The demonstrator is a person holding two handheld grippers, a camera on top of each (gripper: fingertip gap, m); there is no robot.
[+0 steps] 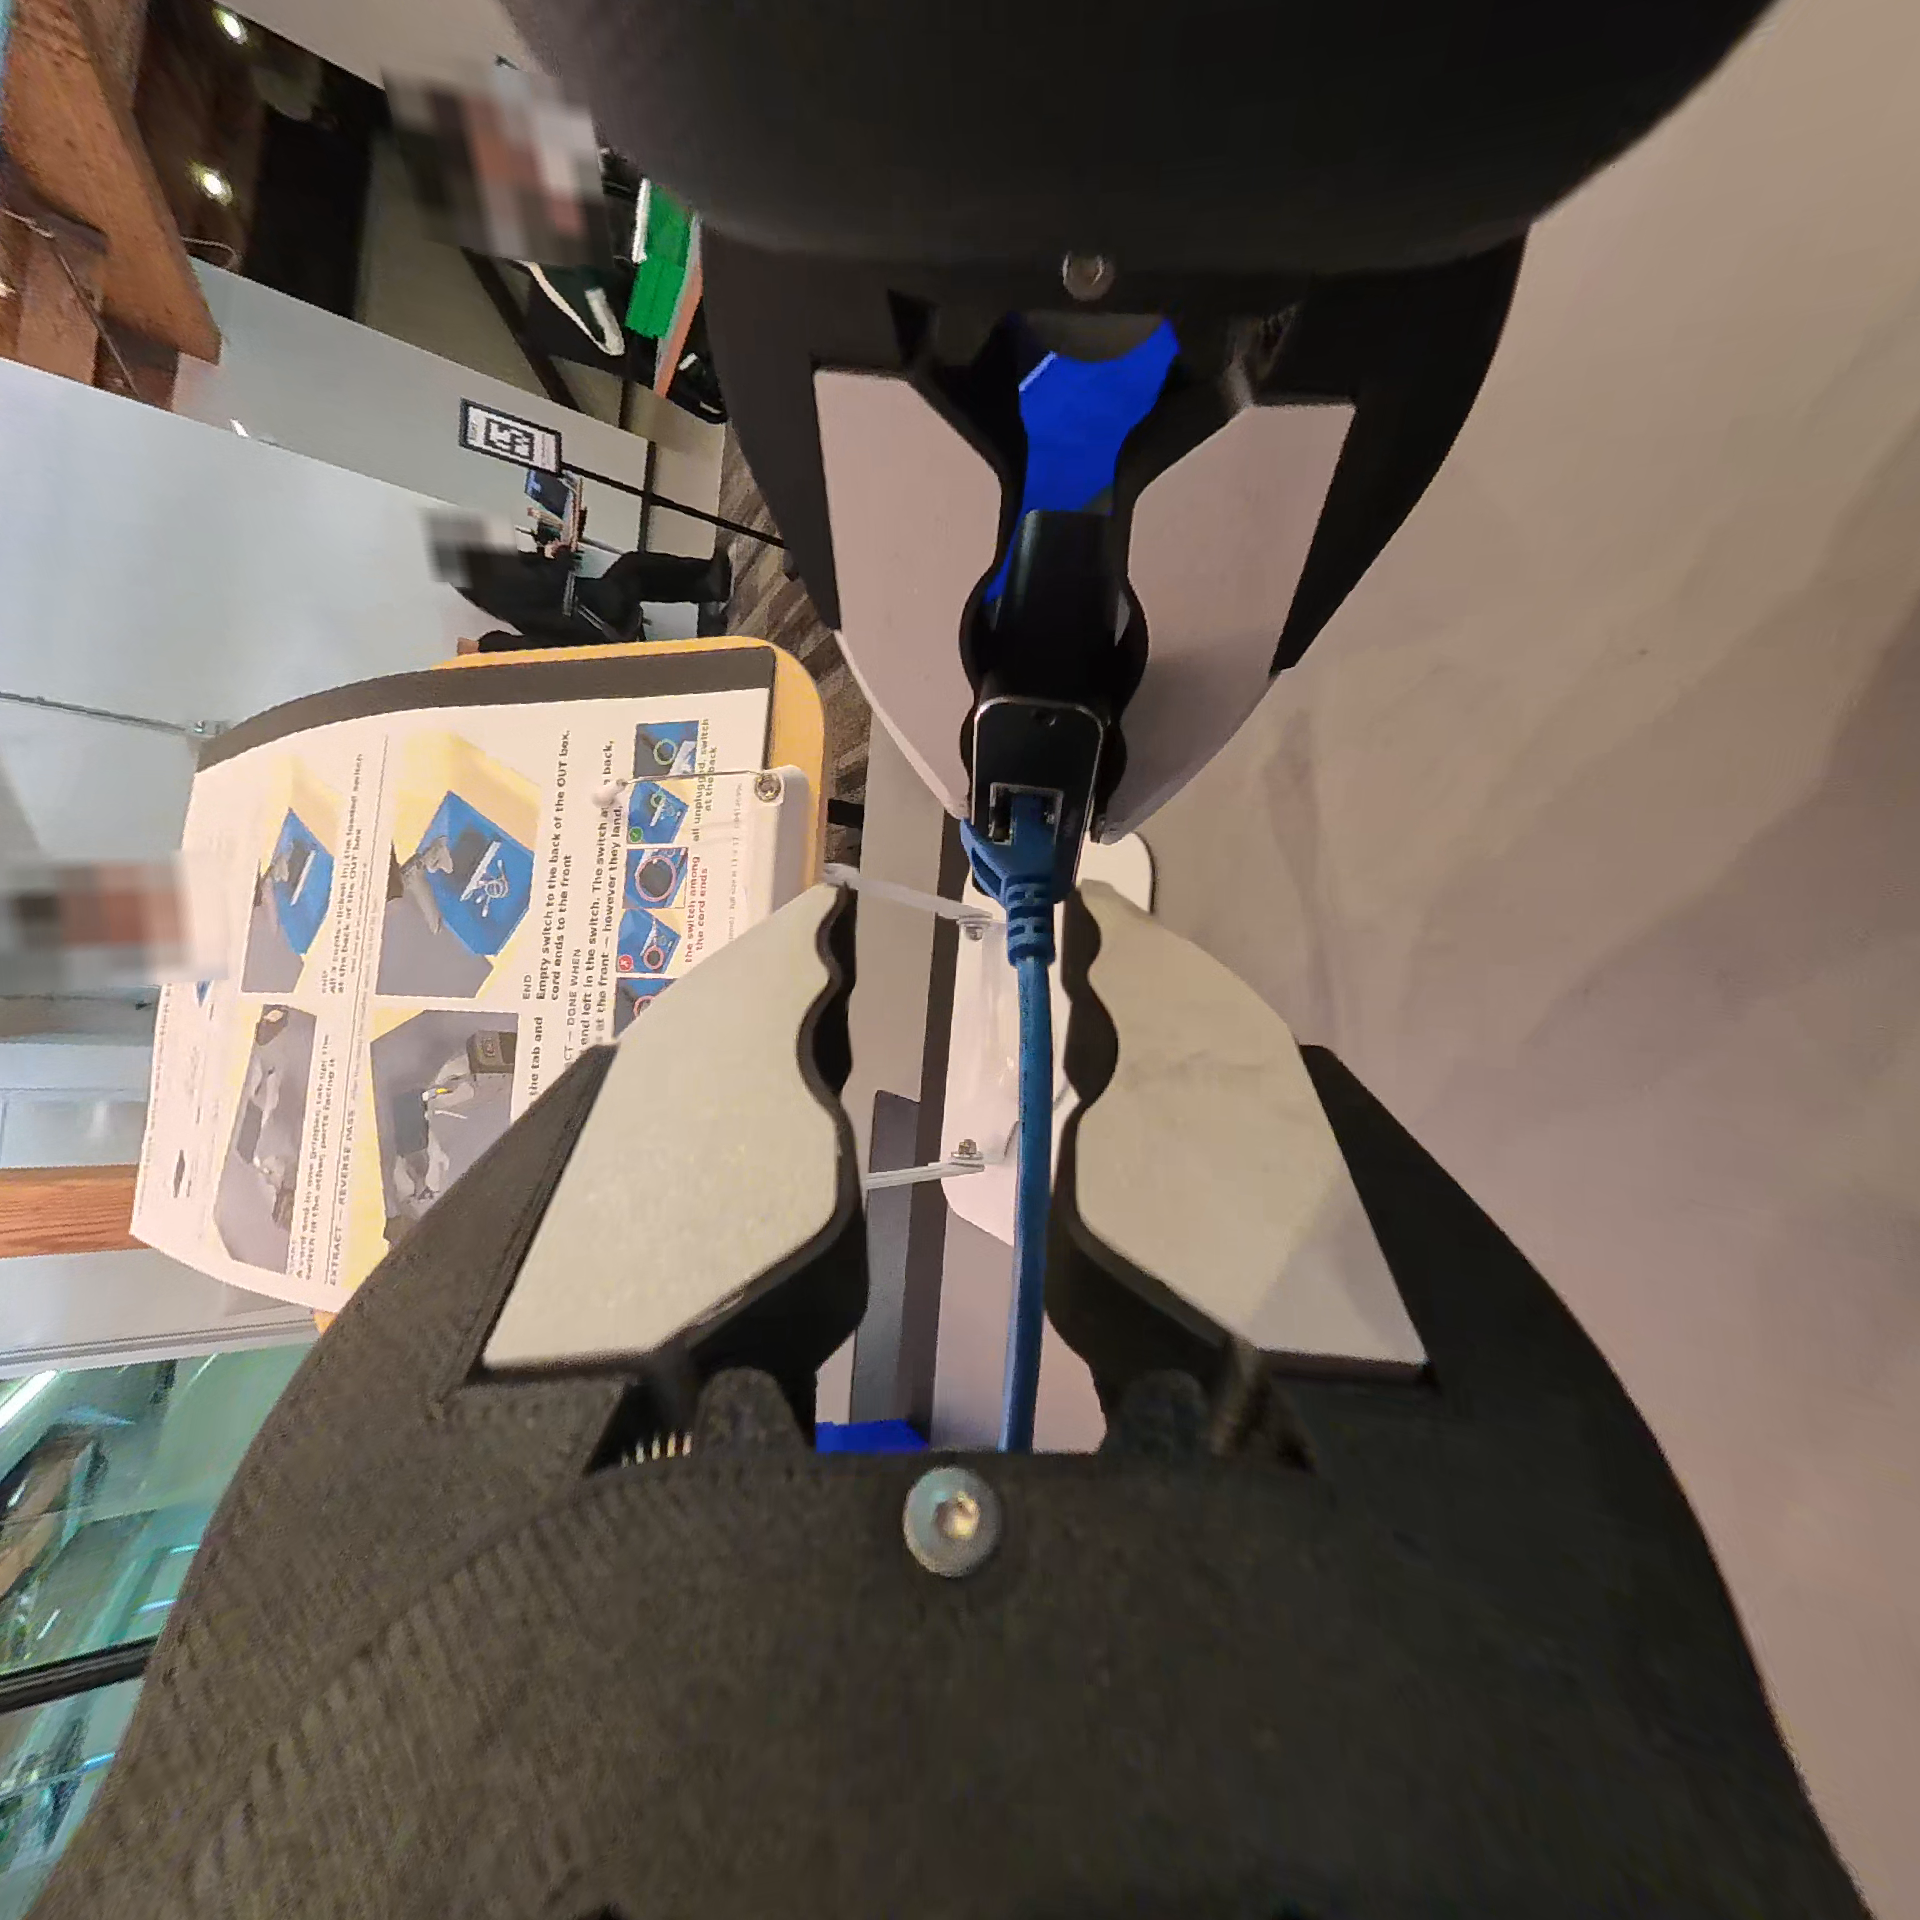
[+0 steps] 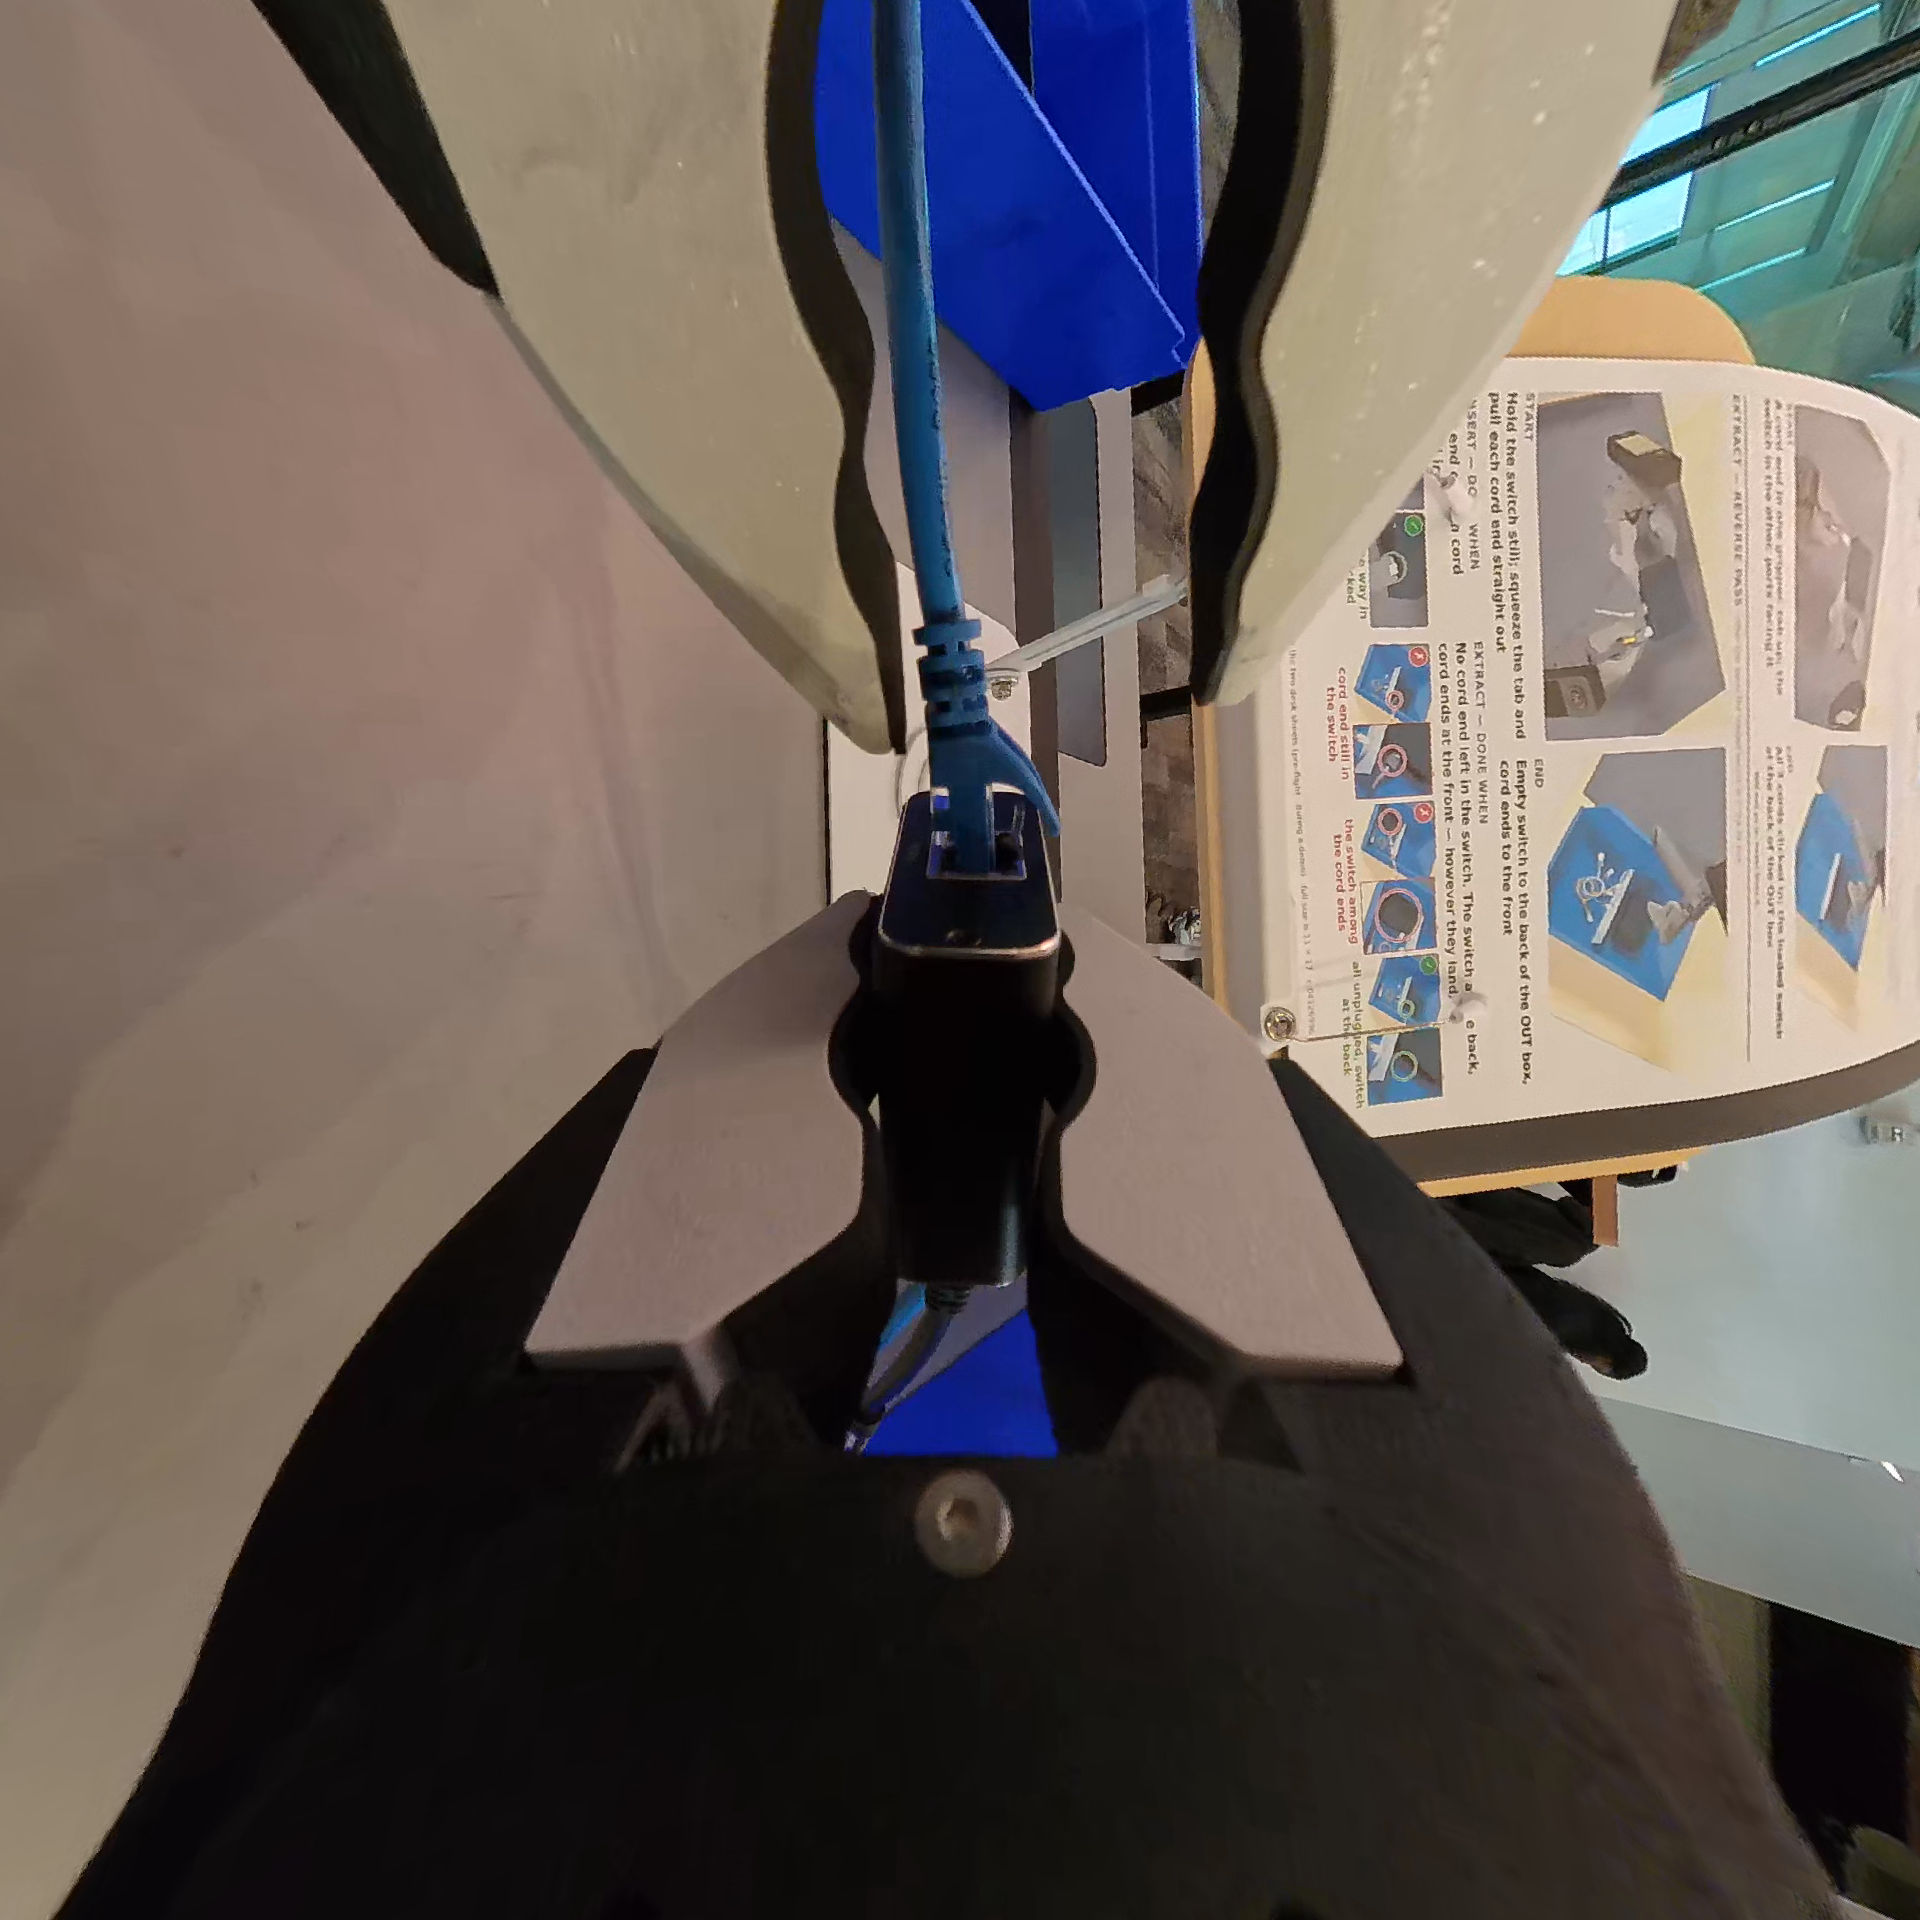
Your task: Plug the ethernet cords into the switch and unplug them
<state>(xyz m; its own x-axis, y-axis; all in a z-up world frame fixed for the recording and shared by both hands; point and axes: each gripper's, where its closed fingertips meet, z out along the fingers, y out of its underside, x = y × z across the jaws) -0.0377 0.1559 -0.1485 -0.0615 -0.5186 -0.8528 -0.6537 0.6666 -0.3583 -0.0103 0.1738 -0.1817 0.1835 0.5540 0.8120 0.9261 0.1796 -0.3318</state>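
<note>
The right gripper [image 2: 961,997] clamps the black switch [image 2: 961,1039]; the left gripper [image 1: 961,997] stands apart around the plugged-in blue ethernet cord [image 1: 1031,1091], not pressing it.

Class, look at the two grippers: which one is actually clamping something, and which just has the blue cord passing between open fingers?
The right gripper clamps the black switch; the left gripper is open, the blue cord passing between its fingers.

The two claws face each other, the switch [image 2: 966,997] in the right claw [image 2: 966,925]. The cord [image 1: 1031,1039] runs between the left claw's [image 1: 961,914] parted fingers into the switch's port. An instruction sheet [image 2: 1558,727] stands to the right.
</note>
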